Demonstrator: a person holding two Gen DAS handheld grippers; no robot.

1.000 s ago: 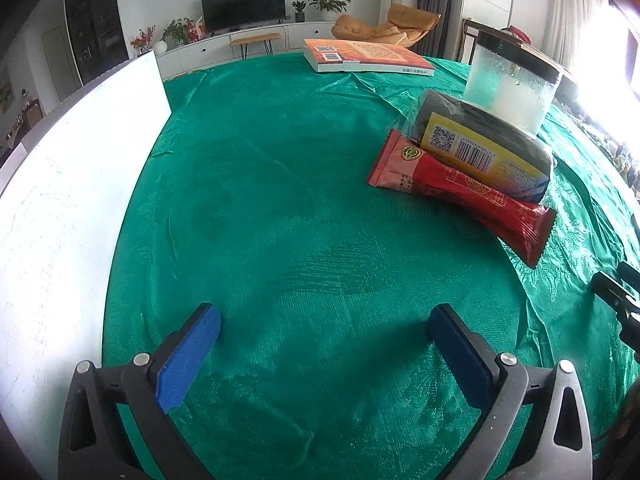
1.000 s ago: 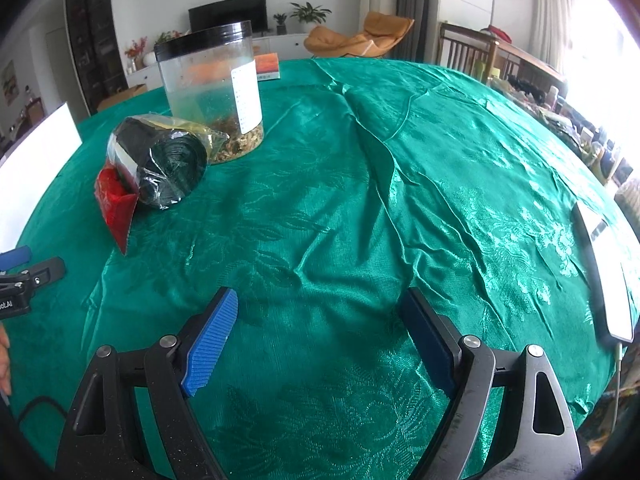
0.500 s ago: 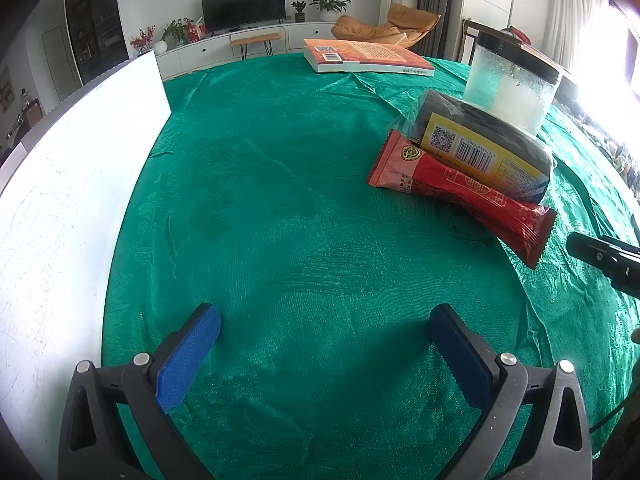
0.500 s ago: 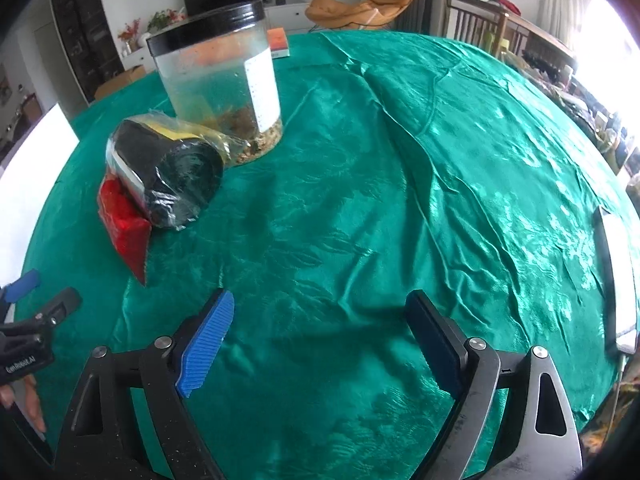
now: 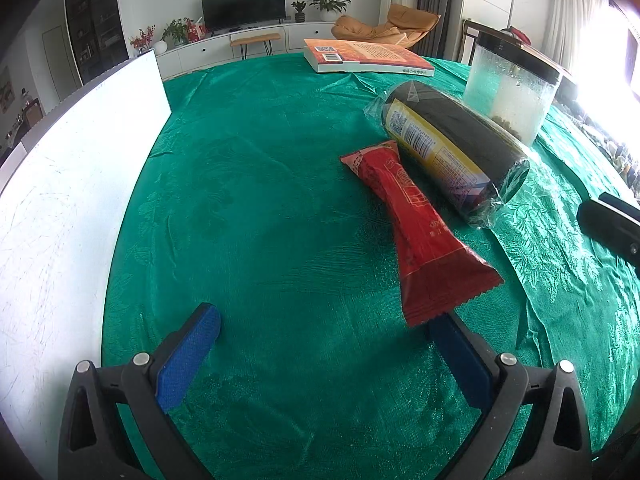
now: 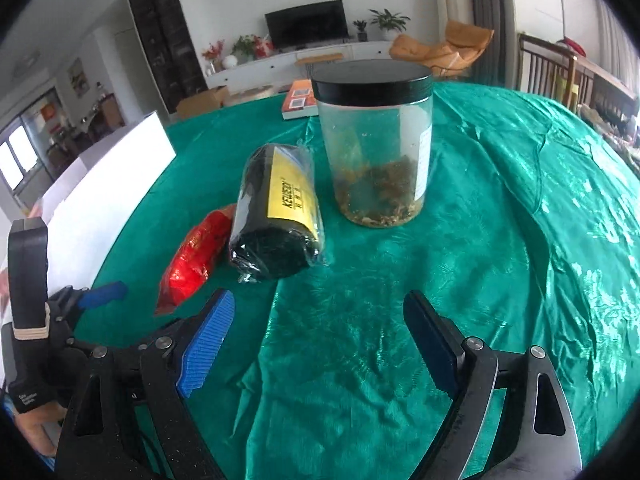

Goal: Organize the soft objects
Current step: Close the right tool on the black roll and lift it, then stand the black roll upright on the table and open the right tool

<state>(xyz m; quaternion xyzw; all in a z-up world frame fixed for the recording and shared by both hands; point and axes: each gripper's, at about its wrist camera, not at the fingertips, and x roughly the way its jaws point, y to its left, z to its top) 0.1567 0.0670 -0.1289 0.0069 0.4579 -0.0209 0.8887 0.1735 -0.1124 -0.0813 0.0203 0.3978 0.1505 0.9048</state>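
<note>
Nearest to the left gripper (image 5: 324,340), the red snack packet (image 5: 420,236) lies flat on the green tablecloth (image 5: 260,200); its crimped tail almost touches the gripper's right-hand pad. Just behind the packet, touching it, lies the black roll in clear film (image 5: 452,148), and behind the roll stands the clear jar with a black lid (image 6: 374,148). Farthest from the packet lies the orange book (image 5: 364,56).

The packet looks light and soft and should bend easily; its film is probably slippery. I would take it at the thick middle, not at the thin tail. The roll seems squashy but fuller, and its loose film may slide.

Both grippers hang low over the cloth and point forward. The left gripper's jaws stand wide apart and hold nothing. The right gripper (image 6: 320,320) is also spread and empty, aimed toward the roll and the jar.
</note>
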